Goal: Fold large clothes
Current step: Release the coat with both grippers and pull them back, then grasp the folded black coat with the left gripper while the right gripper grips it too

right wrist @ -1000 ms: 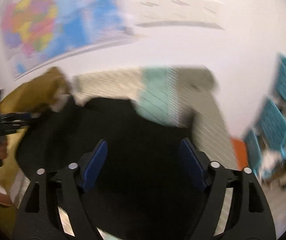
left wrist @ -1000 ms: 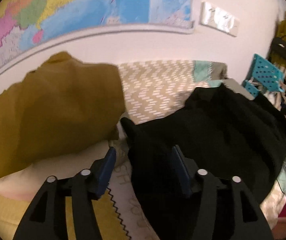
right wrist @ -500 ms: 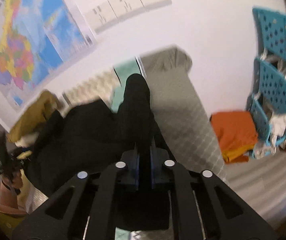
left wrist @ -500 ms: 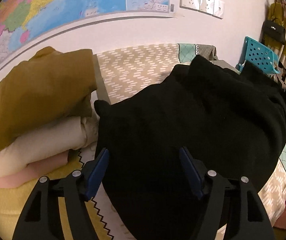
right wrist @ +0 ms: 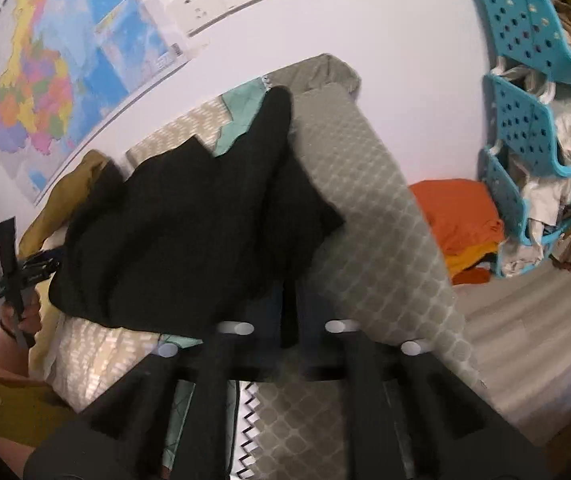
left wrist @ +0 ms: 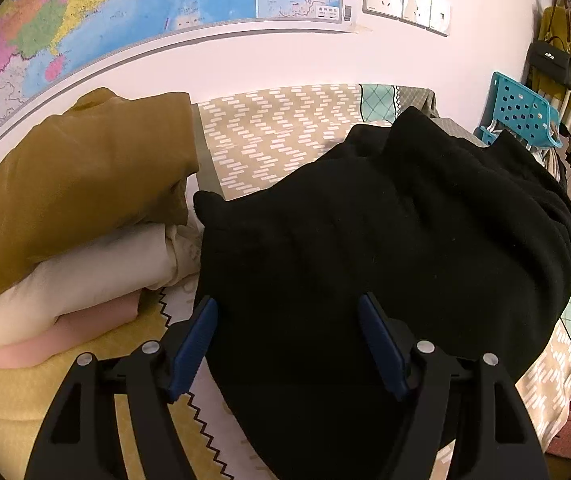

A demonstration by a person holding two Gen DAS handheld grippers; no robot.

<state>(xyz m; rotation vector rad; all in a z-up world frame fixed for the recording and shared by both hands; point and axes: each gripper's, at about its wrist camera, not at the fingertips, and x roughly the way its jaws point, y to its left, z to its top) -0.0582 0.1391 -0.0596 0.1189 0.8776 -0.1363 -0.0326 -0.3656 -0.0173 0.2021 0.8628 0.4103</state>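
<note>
A large black garment [left wrist: 385, 240] lies bunched on the patterned bed cover [left wrist: 277, 136]. My left gripper [left wrist: 287, 304] hovers open over its near edge, the blue pads [left wrist: 195, 340] wide apart with black cloth below and between them, not pressed. In the right wrist view the same black garment [right wrist: 189, 232] spreads to the left, and my right gripper [right wrist: 287, 308] is shut on a narrow fold of it that hangs between the pads. The left gripper [right wrist: 25, 268] also shows there at far left, held by a hand [right wrist: 17, 316].
A stack of folded clothes sits left of the garment: mustard [left wrist: 77, 184] on top, cream [left wrist: 85, 276], pink [left wrist: 65, 332]. A grey quilted cover [right wrist: 365, 220] runs along the bed's right side. Beyond it are an orange cloth [right wrist: 457, 212] and a blue plastic rack [right wrist: 525, 128].
My right gripper shut on a fold of the black garment and drew it back toward the camera. The garment spread out under my left gripper, which stayed open.
</note>
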